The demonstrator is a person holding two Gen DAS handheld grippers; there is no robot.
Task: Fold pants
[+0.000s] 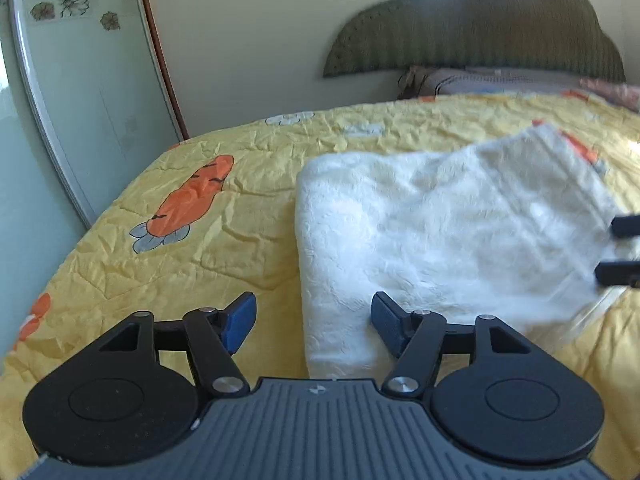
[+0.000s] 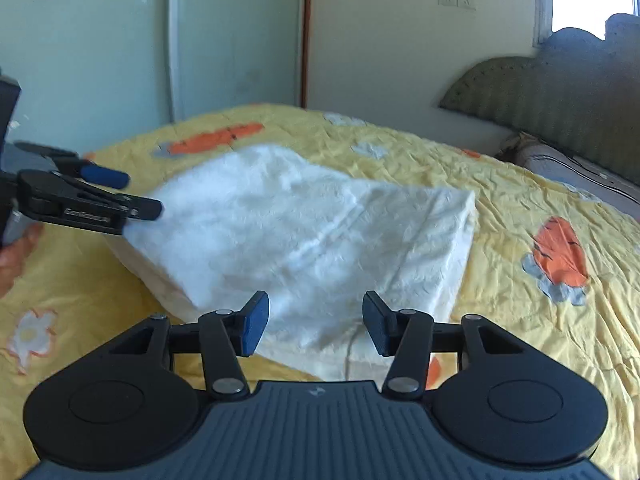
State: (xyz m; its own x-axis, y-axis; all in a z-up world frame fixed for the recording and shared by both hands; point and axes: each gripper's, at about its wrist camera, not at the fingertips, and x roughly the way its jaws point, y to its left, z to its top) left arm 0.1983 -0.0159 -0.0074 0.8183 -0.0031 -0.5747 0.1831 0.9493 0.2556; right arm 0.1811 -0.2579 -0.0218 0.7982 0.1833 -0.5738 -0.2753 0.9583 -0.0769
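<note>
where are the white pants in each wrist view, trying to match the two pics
Left wrist view: the white pants fill the centre and right, folded into a thick pad on the yellow bedspread, reaching down between the open left gripper fingers.
Right wrist view: the white pants lie centre frame, just beyond the open right gripper.
Shared landmark: the green headboard, upper right in both.

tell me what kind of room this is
Most likely a bedroom: a bed with a yellow carrot-print quilt, a padded green headboard against the wall, and pillows below it. White folded pants lie on the quilt.
</note>
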